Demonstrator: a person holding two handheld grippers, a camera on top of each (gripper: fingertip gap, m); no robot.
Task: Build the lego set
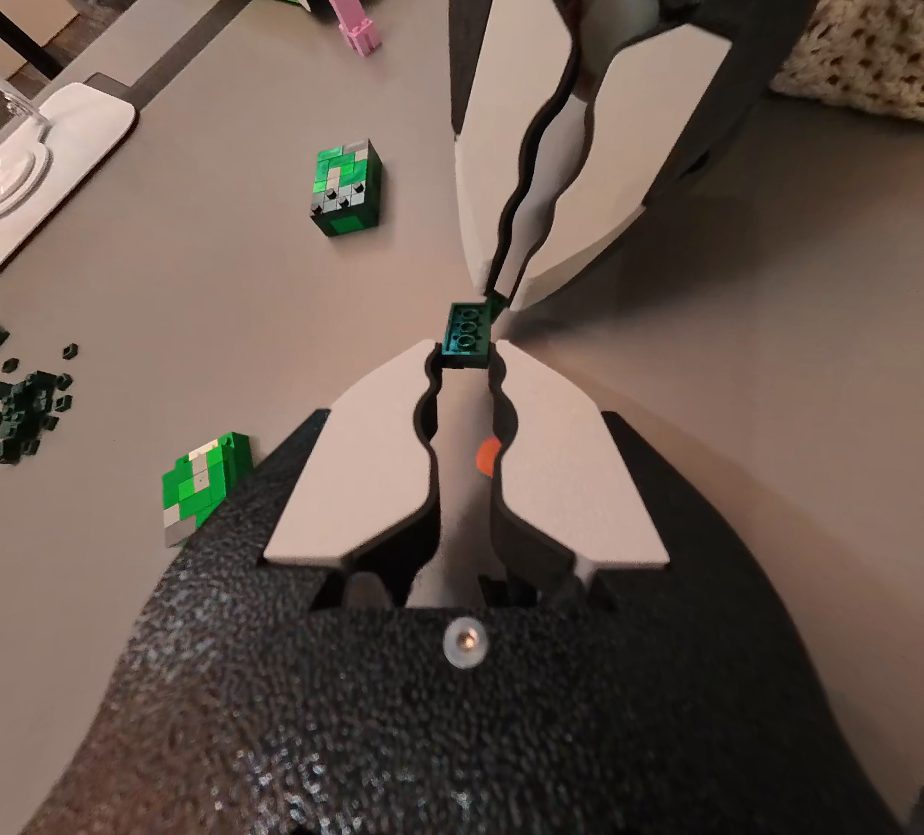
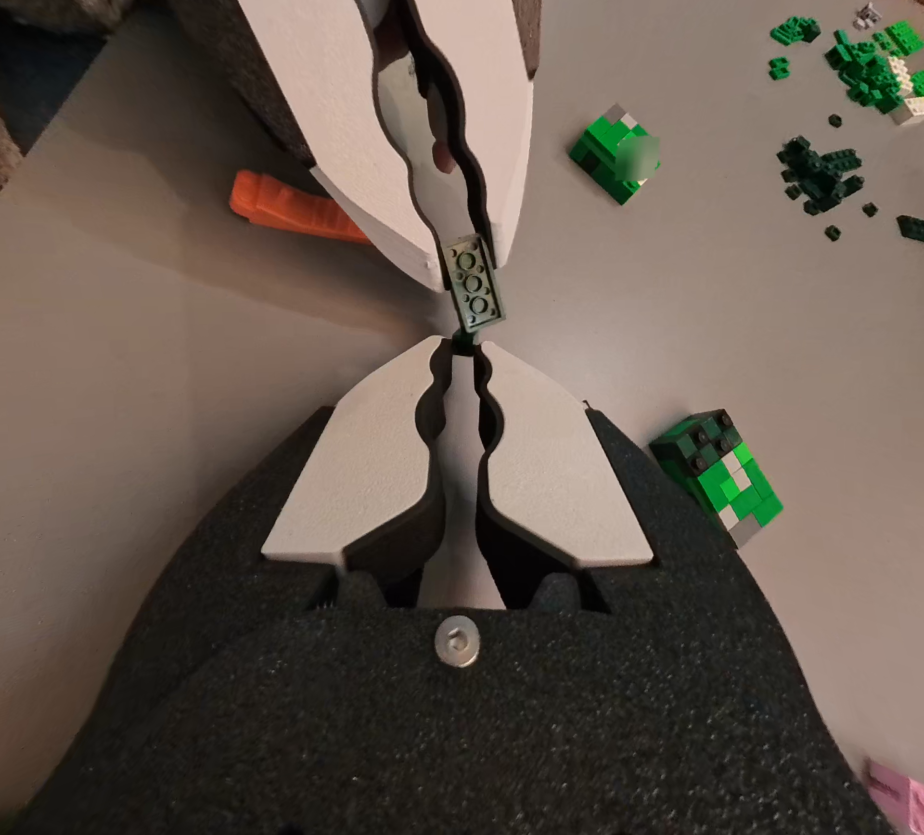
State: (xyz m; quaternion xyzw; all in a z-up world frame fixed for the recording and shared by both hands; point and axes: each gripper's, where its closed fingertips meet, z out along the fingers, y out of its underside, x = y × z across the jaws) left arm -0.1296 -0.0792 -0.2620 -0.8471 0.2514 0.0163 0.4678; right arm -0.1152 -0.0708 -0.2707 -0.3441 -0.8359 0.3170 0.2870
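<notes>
Left wrist view: dark green plate [image 1: 465, 336], underside showing, pinched at its near end by the left gripper [image 1: 464, 358], held above the table [image 1: 225, 311]. Right gripper [image 2: 466, 347] nearly closed on a small dark piece [image 2: 465, 342] (too small to identify) touching the plate's far end. Light, rigid, slick plastic; best gripped across its long edges.

Left gripper [image 1: 464, 353]: black, grainy-textured body, one silver screw [image 1: 465, 643] centred behind the fingers. Fingers [image 1: 370, 451] faced with pale grey plates, dark inner edges cut in a wavy profile. Right gripper [image 2: 464, 347]: same build, with a silver hex-socket screw [image 2: 457, 644] centred behind its fingers.
</notes>
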